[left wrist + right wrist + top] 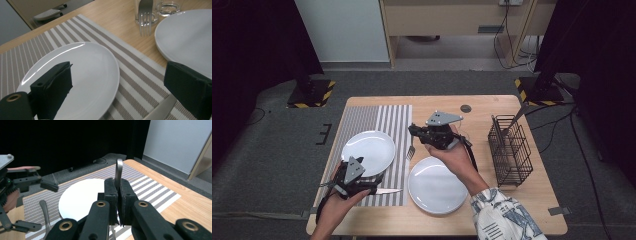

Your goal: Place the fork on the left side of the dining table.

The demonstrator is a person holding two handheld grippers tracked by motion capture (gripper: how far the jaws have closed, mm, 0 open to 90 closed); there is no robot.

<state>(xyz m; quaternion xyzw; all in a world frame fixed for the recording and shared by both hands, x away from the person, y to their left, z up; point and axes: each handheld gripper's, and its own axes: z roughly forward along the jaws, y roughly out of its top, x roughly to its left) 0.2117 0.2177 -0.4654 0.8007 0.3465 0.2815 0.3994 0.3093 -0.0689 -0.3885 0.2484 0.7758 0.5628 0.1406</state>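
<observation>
Right gripper clamps a fork between two plates; left gripper, jaws apart, hovers over a knife.

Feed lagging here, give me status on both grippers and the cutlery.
Right gripper shut on fork, hanging beside mat plate. Left gripper open above knife. Nothing blocking.

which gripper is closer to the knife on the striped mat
Left. The left gripper hangs right beside the knife, its jaws open just past the handle end. The right gripper is farther up the table, shut on a fork.
</observation>
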